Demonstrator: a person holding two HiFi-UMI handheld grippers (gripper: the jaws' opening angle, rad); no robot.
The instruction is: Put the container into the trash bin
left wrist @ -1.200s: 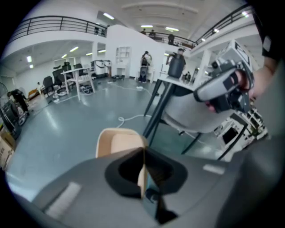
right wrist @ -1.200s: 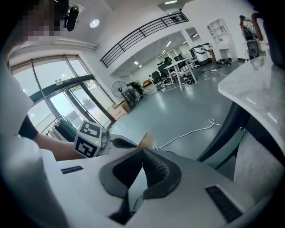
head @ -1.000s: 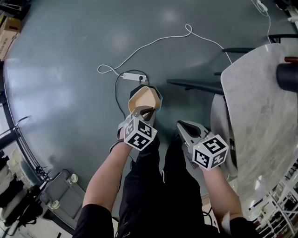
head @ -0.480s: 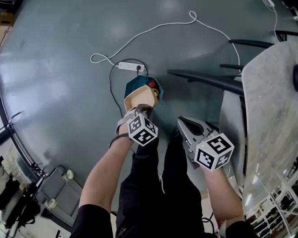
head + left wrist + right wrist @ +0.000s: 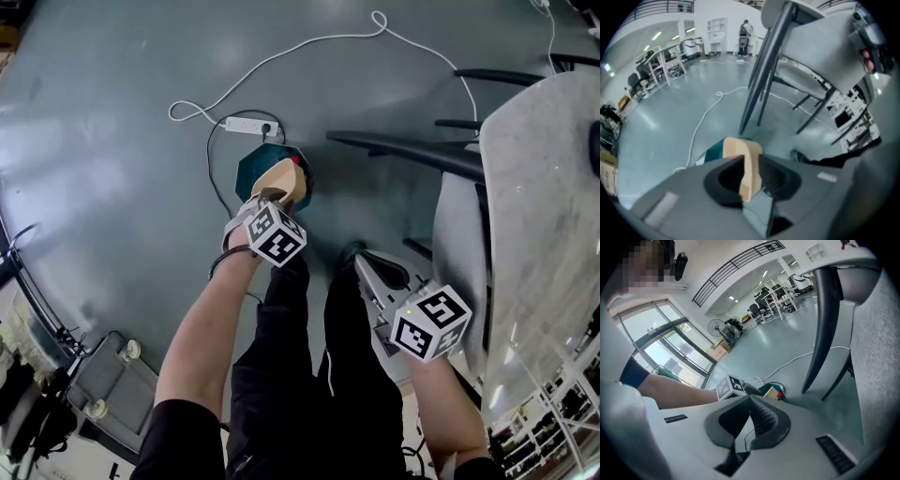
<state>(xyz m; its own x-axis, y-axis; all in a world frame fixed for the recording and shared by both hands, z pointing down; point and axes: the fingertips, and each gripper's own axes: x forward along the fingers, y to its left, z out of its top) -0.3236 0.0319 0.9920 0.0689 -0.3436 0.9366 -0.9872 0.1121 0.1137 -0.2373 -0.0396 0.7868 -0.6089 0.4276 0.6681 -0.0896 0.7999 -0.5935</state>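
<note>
A beige container (image 5: 281, 180) hangs tilted in the mouth of the teal trash bin (image 5: 251, 169) on the grey floor. My left gripper (image 5: 268, 197) points steeply down at the bin. Its jaws are opening, and the container's rim (image 5: 740, 157) still stands between them, close against the ribbed pad. Part of the bin (image 5: 711, 152) shows behind it. My right gripper (image 5: 367, 264) hovers over my legs, right of the bin, shut and with nothing in it. In the right gripper view, past its jaws (image 5: 752, 416), I see the bin (image 5: 768, 389) with a red item inside and the container (image 5: 773, 393).
A white power strip (image 5: 246, 124) and its long cable (image 5: 309, 42) lie just beyond the bin. Dark table legs (image 5: 403, 150) and a marble table top (image 5: 544, 187) stand to the right. A wheeled cart (image 5: 103, 375) sits at the lower left.
My left gripper has gone down with the container from above the bin into its mouth. The right gripper has sunk a little.
</note>
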